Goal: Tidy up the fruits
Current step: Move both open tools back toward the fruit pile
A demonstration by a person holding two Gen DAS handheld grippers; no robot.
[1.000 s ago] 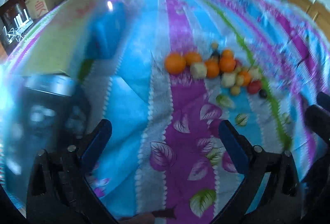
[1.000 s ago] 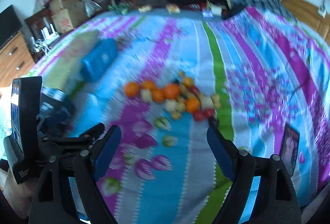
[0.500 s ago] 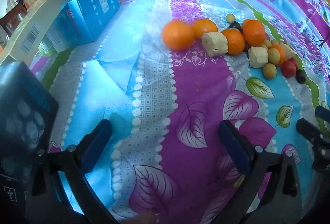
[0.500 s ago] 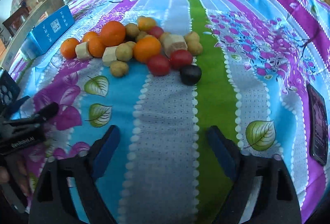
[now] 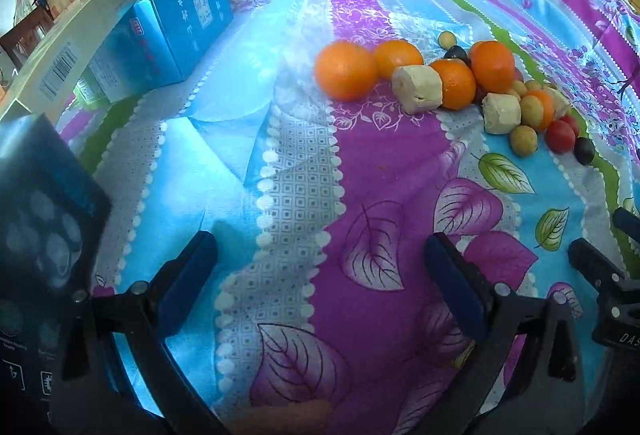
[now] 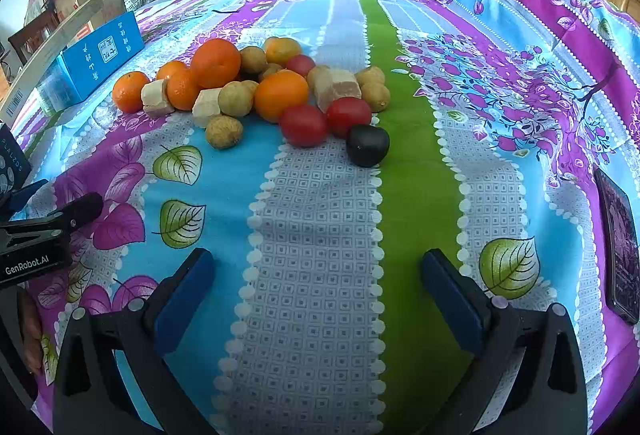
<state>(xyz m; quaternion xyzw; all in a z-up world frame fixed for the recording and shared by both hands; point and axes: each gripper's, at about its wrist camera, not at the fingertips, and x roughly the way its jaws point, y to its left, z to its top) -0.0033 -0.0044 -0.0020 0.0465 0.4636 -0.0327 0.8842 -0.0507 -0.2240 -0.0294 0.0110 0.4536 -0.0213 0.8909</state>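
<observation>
A pile of fruit lies on the patterned bedspread (image 6: 320, 215): several oranges (image 6: 215, 62), pale cut chunks (image 6: 206, 106), small tan round fruits (image 6: 224, 131), two red tomatoes (image 6: 303, 125) and a dark plum (image 6: 367, 145). In the left wrist view the pile sits at the upper right, led by a big orange (image 5: 346, 70) and a pale chunk (image 5: 417, 87). My left gripper (image 5: 320, 263) is open and empty, short of the pile. My right gripper (image 6: 318, 275) is open and empty, just short of the plum.
A blue box (image 5: 176, 31) lies left of the pile, also in the right wrist view (image 6: 100, 53). A long cardboard box (image 5: 80, 39) lies behind it. A dark box (image 5: 36, 219) stands near left. A phone (image 6: 620, 243) lies at the right.
Both grippers have dropped lower and moved forward toward the fruit pile, which now looks larger and nearer. Both stayed open.
</observation>
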